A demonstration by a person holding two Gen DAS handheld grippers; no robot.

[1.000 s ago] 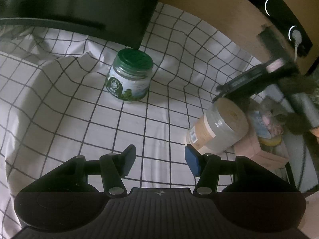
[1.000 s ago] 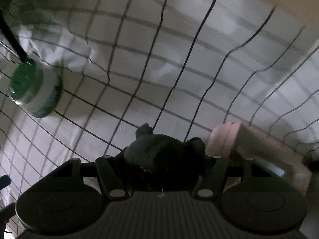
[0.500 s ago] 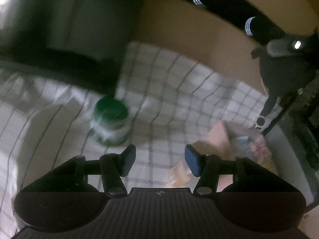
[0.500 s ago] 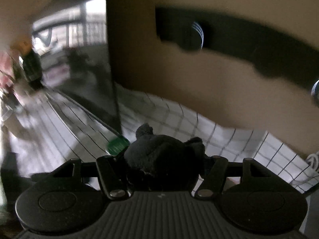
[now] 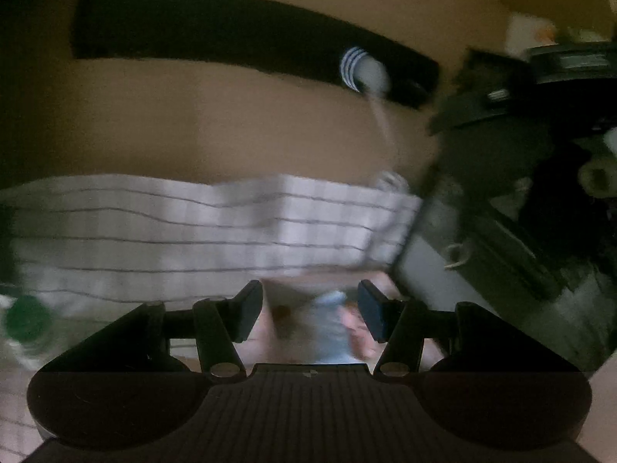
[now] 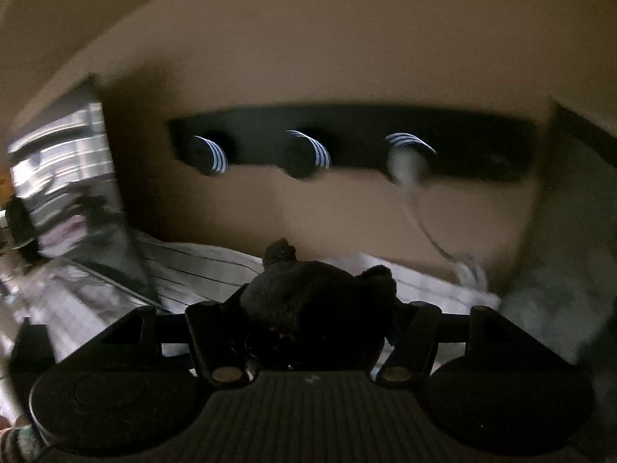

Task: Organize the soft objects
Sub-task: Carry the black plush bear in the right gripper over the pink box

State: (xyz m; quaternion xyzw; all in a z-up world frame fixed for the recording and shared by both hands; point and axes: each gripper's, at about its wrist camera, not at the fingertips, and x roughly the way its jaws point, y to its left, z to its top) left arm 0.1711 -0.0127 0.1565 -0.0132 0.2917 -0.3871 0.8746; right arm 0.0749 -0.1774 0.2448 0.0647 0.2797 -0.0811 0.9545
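My right gripper (image 6: pixel 322 308) is shut on a black plush toy (image 6: pixel 316 301) and holds it up in the air, facing the tan wall. My left gripper (image 5: pixel 310 305) is open and empty. It hovers above a pink box (image 5: pixel 293 308) that holds several soft items, among them a light blue one (image 5: pixel 331 324). Both views are blurred by motion. The right gripper with the dark plush shows at the upper right of the left wrist view (image 5: pixel 497 115).
A white checked cloth (image 5: pixel 193 231) covers the table. A green-lidded jar (image 5: pixel 27 320) stands at the far left. A black strip with round sockets (image 6: pixel 347 146) runs along the tan wall, with a white cable (image 6: pixel 424 212) plugged in. A dark monitor (image 6: pixel 65 193) stands left.
Both grippers have lifted and tilted up from the cloth toward the wall. The left gripper has swung right over the pink box. The right still holds the plush.
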